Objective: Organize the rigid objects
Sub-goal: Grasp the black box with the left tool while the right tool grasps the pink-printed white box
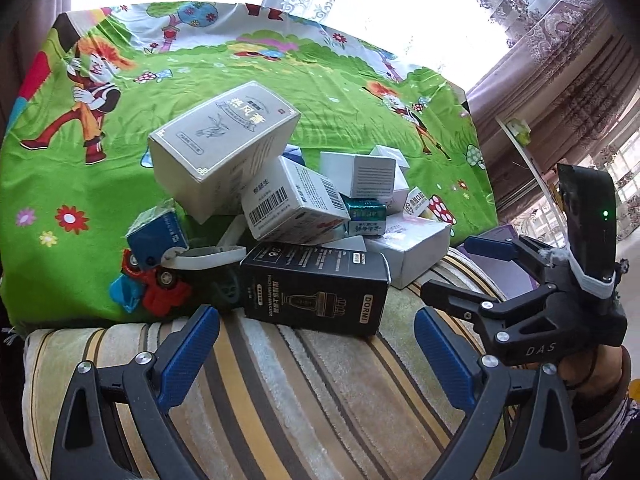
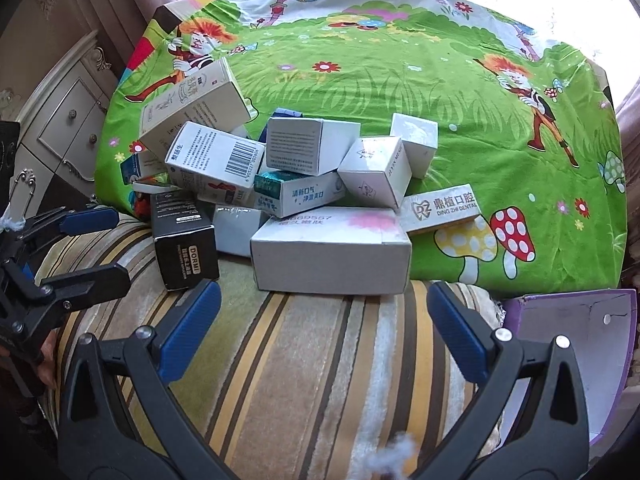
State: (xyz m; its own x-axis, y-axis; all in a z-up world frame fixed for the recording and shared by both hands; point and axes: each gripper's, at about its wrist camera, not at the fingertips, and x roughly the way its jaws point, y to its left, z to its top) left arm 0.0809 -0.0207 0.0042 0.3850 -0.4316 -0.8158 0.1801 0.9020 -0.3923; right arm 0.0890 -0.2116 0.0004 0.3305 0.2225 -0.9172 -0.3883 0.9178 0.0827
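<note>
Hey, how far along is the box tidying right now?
Nothing looks sorted yet: the boxes are heaped together, the grey box leaning on top, the black DORMI box at the front. In hand: nothing; the left hand-held gripper and right hand-held gripper are both open and empty. Left to do: the whole pile. The purple bin looks empty.
</note>
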